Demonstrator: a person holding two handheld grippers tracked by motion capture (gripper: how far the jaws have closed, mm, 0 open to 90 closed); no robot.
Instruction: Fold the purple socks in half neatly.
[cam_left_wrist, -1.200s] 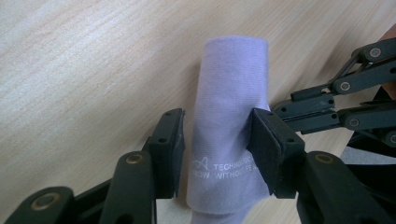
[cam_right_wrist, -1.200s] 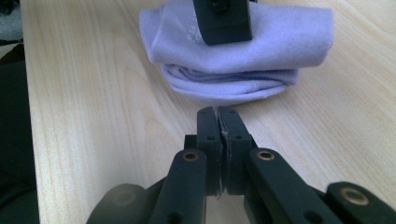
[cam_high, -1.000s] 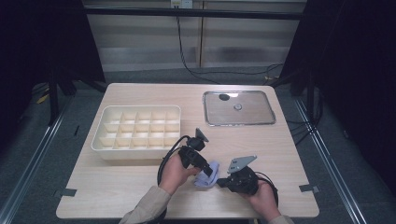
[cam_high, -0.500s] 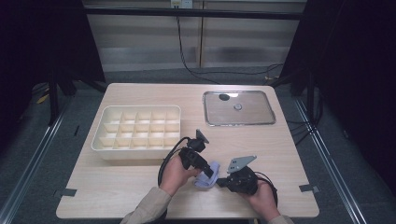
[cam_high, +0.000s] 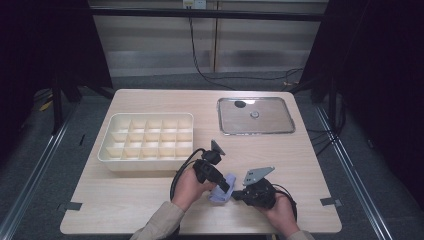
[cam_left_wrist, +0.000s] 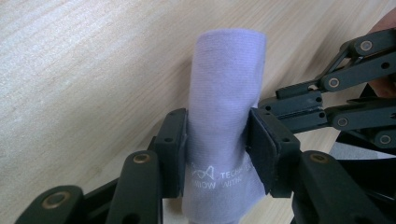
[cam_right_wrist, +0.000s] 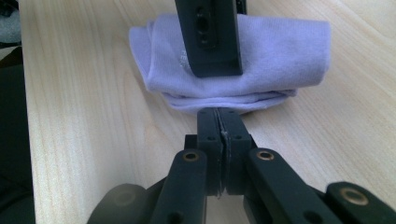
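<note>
Item: folded lilac cloth (cam_left_wrist: 224, 107), lower centre; our left gripper (cam_left_wrist: 217, 144) has just been closing, clamping it (right gripper (cam_right_wrist: 219, 123) clenched, tips against the cloth's edge).

My right gripper (cam_right_wrist: 219, 123) sat closed against the folded lilac cloth (cam_right_wrist: 280, 56), perhaps pinching its edge; the left gripper's jaw pressed on top of the cloth.

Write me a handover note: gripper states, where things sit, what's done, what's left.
Left gripper: its jaws have just been closing, pads pressing both sides of the folded lilac cloth.
Right gripper: shut, its tips at the cloth's edge.
Cloth rests on the table, near the front edge.
Compartment tray and metal tray lie beyond.
Done: cloth folded into a bundle.
Left: probably placing it; destination unclear.
</note>
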